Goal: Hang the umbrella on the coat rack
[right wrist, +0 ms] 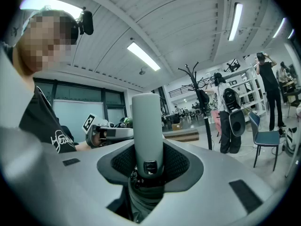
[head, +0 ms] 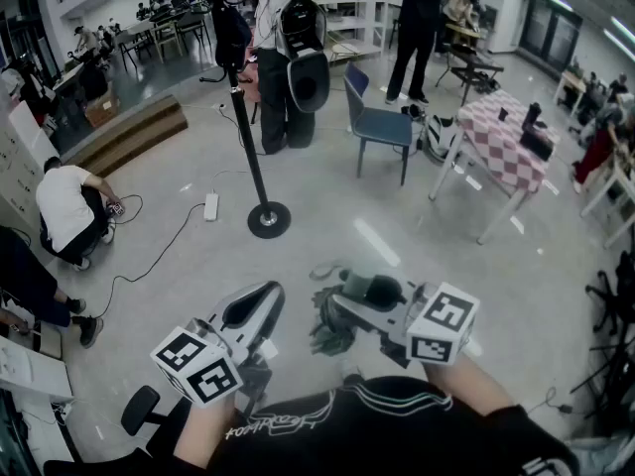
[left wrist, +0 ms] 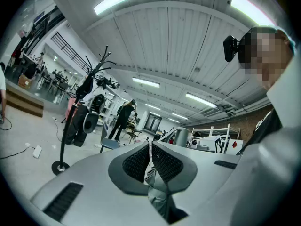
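Observation:
The folded grey-green umbrella [head: 332, 327] hangs between my two grippers low in the head view. My right gripper [head: 362, 300] is shut on the umbrella's handle [right wrist: 147, 126], a pale grey cylinder with a button that stands upright between the pads. My left gripper [head: 260, 300] is shut on a thin strip of the umbrella [left wrist: 151, 171], strap or canopy fabric, I cannot tell which. The black coat rack [head: 243, 97] stands on a round base [head: 269, 219] ahead and slightly left, well beyond both grippers, with dark bags on its hooks. It also shows as the coat rack [left wrist: 77, 117] and the coat rack [right wrist: 200, 93].
A person with a backpack [head: 283, 58] stands just behind the rack. A blue chair [head: 379, 122] and a checked table [head: 501, 147] are to the right. A power strip [head: 210, 205] and cables lie left of the base, where a person crouches [head: 69, 211].

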Available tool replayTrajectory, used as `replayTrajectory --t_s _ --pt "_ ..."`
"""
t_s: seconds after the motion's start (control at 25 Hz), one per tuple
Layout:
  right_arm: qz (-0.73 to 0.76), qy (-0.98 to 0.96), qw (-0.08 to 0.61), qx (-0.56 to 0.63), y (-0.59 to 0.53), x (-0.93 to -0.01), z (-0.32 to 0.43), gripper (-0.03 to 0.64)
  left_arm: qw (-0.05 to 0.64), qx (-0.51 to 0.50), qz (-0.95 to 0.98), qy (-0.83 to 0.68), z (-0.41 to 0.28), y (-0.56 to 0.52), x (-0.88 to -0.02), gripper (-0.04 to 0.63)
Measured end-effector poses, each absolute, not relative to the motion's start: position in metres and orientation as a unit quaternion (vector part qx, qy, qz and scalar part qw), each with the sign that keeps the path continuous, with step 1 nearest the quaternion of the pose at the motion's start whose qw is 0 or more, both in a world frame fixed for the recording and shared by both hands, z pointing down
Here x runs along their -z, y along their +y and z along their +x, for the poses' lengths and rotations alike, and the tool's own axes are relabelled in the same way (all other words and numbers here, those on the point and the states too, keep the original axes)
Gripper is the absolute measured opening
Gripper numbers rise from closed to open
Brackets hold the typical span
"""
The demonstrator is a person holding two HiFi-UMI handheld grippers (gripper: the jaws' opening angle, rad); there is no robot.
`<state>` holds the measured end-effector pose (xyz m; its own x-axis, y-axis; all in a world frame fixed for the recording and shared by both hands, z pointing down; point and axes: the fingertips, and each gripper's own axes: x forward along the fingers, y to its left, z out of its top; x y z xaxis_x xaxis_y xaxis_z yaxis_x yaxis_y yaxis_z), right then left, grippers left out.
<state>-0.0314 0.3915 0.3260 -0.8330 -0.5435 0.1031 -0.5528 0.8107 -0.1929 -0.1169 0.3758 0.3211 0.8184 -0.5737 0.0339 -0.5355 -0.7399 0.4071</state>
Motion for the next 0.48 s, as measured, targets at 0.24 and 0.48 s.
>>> replayTrajectory --t_s 0.24,0.48 --pt "0.287 -0.951 0.021 -0.11 0.386 -0.329 -0.03 0.156 0.21 0.045 0.93 -0.298 -0.114 0.373 -0.326 0.015" --pt "0.281 -0.952 0.023 -0.12 0.368 -0.335 -0.019 0.156 0.221 0.041 0.926 -0.303 -0.103 0.355 -0.333 0.015"
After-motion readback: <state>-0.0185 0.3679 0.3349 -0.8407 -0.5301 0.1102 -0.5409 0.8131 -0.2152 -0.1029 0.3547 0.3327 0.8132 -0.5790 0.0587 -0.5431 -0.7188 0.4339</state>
